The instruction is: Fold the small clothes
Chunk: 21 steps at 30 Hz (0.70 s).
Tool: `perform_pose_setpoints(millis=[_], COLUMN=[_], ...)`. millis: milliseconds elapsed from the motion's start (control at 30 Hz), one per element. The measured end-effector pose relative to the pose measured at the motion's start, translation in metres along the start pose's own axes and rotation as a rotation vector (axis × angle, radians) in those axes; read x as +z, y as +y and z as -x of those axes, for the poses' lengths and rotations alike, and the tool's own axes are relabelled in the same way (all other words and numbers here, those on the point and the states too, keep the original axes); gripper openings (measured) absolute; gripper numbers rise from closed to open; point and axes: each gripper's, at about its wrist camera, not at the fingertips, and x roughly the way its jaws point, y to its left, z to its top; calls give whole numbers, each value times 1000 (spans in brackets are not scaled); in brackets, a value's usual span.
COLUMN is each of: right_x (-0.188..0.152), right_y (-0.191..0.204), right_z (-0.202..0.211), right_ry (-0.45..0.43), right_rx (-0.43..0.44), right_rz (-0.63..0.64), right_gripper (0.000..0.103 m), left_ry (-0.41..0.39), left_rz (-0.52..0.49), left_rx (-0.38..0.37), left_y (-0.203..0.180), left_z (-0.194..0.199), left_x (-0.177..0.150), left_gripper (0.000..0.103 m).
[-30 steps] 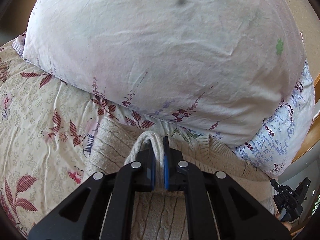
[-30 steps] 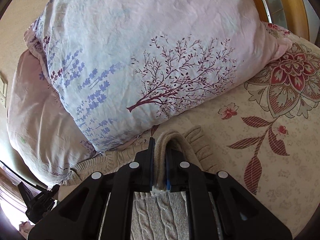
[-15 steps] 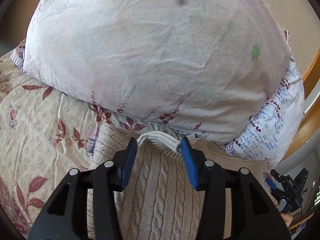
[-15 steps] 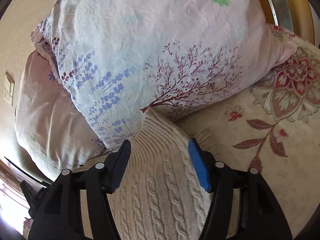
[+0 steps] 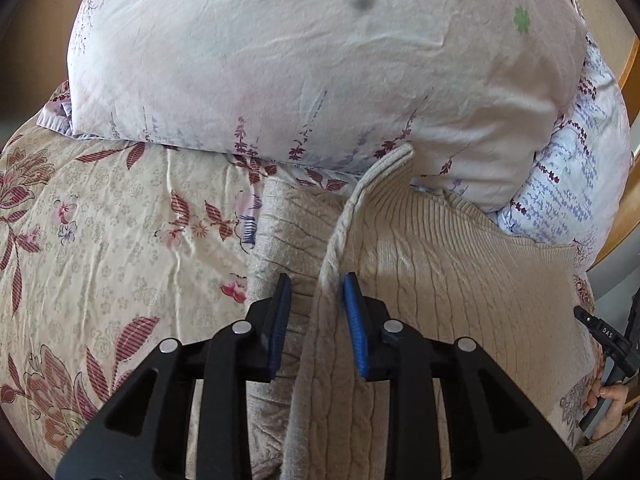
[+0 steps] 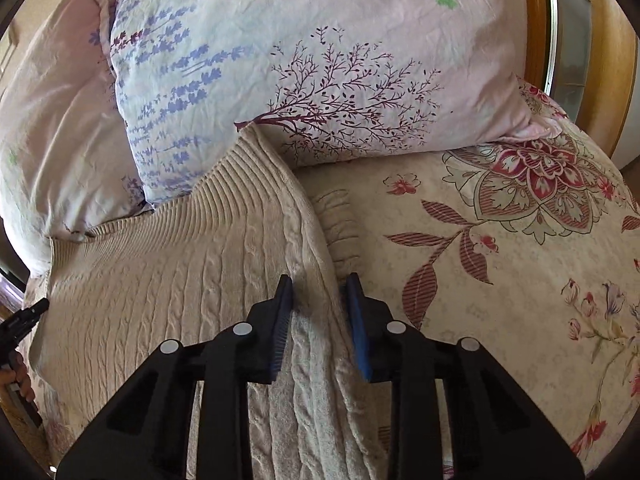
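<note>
my left gripper is closing around the left folded edge of the beige cable-knit sweater, pads not yet pressing. my right gripper is closing around its right edge, also not gripping. the sweater lies on the floral bedspread, its ribbed hem against the pillows. bare bedspread stays free at both sides; a wooden headboard stands behind.

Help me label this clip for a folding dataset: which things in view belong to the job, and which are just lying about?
Part of the job:
- beige cable-knit sweater
- left tool, closing over a sweater edge
- right tool, closing over the other edge

Just lying about:
- pale floral pillows
- flowered bedspread
- wooden headboard
</note>
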Motion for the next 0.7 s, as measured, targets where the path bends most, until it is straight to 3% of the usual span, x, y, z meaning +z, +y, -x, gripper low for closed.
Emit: perform_pose_setpoints(millis=[100,400,500,633,700], right_x=[-2,0,-5,-17,-19], right_y=[9,10,6,-11,-12], right_z=[2,49,49,19,16], right_ry=[-19,-119,-98,-3,-12], right_rx=[-9,13,-2,-38,-24], right_rz=[22,13,2,-59,-72], right_gripper=[11,10,10,10,10], left_ry=[6,-19,-21,10,1], left_rz=[-14,-8,-1,-12,-31], left_rx=[-20,-74,-85,-57,-43], left_y=[-4,5,15,19,13], left_z=[-2,19,25,10,6], left_x=[-1,1,3,-3,-5], left_gripper=[10,6,6,6,7])
